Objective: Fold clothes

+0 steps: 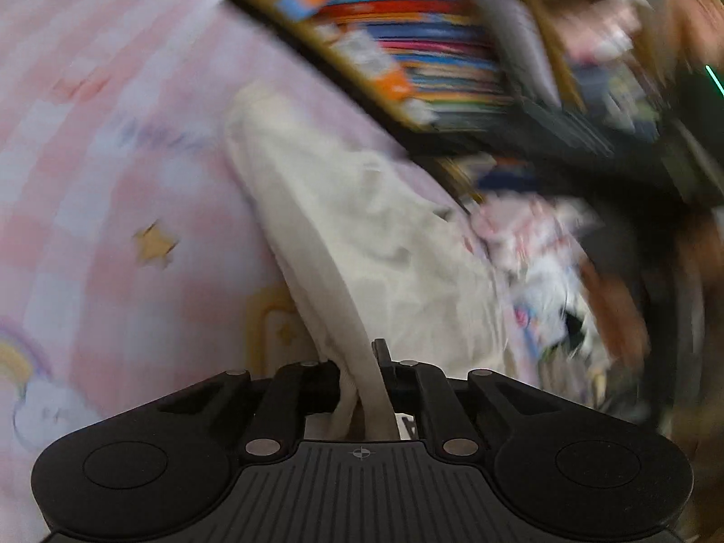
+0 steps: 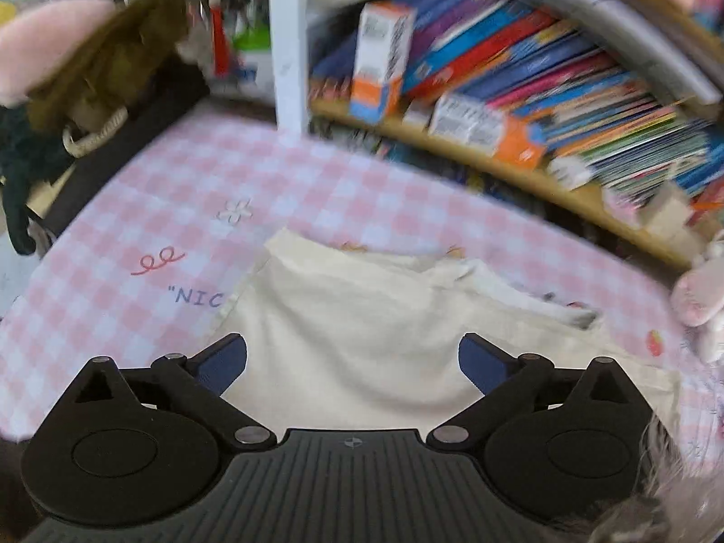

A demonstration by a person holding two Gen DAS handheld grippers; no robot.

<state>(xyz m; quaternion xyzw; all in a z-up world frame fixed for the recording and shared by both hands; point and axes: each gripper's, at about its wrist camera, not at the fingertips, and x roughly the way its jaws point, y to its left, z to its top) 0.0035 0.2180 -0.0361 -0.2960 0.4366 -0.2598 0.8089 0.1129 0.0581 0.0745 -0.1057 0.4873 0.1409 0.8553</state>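
Note:
A cream-coloured garment (image 1: 362, 226) lies on a pink checked bedspread (image 1: 113, 181). In the left wrist view, a thick folded edge of it runs up into my left gripper (image 1: 362, 362), whose jaws are shut on that edge. The picture is blurred by motion. In the right wrist view the same cream garment (image 2: 362, 339) lies flat and partly folded on the pink checked bedspread (image 2: 181, 181). My right gripper (image 2: 353, 362) hangs just above it with its blue-padded fingers (image 2: 226, 362) wide apart and nothing between them.
A bookshelf (image 2: 520, 90) full of colourful books runs along the far side of the bed. A white post (image 2: 287, 45) stands at its left end. Brown and pink soft things (image 2: 90, 59) sit at the back left. Crumpled patterned clothes (image 1: 534, 253) lie to the right.

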